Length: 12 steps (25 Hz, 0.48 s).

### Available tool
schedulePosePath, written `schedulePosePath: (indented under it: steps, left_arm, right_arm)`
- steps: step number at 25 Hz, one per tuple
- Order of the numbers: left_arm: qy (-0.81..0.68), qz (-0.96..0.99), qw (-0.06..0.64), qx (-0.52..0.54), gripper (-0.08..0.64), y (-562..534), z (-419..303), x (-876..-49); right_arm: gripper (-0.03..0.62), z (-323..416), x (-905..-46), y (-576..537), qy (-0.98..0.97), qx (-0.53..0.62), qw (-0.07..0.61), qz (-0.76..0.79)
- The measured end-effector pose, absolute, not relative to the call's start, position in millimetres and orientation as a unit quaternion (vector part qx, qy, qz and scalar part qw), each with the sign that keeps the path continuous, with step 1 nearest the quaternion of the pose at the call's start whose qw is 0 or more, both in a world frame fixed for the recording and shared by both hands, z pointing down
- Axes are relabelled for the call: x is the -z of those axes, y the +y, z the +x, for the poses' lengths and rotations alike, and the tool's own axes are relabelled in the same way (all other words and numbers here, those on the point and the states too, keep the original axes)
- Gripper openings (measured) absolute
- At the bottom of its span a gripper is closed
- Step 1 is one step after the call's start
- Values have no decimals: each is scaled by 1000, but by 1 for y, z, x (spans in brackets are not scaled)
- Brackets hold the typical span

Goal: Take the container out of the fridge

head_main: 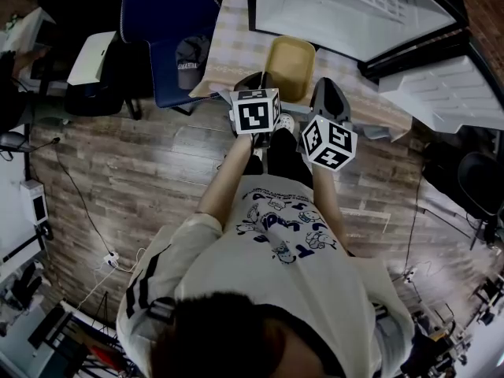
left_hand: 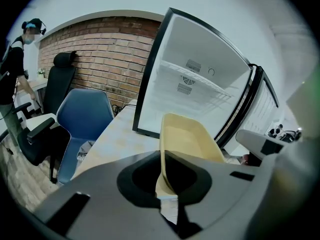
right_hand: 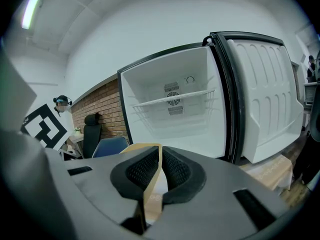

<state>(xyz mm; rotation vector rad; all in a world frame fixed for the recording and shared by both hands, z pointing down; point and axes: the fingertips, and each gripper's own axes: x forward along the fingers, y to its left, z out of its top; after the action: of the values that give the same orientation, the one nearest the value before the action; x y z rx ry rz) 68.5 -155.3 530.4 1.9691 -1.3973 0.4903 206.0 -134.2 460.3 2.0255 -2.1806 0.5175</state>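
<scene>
While held at both sides, yellow container (head_main: 290, 65) outside the open fridge (head_main: 346, 6), over the checked table (head_main: 228, 46) (resting or lifted, unclear), left gripper (left_hand: 162, 171) pinching its left wall, right gripper (right_hand: 151, 176) pinching its right wall, blue chair (head_main: 169, 22) beside the table.

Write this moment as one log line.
left gripper: shut on yellow plastic container | right gripper: same | white fridge: door open | container: outside fridge

In front of the fridge (right_hand: 175, 109), your container (head_main: 290, 68) looks like smooth, matt yellowish plastic. The fridge itself shows a smooth white plastic lining in a glossy black frame. Left of the fridge you've got a rough brick wall (left_hand: 100, 54) and a smooth-shelled blue plastic chair (left_hand: 85, 116).
</scene>
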Motion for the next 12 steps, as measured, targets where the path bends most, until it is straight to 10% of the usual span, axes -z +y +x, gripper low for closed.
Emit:
schedulePosePath:
  steps: [12]
  left_arm:
    - [-522, 762, 331, -194, 31, -128, 67, -530]
  right_arm:
    - [43, 205, -457, -115, -716, -164, 63, 676]
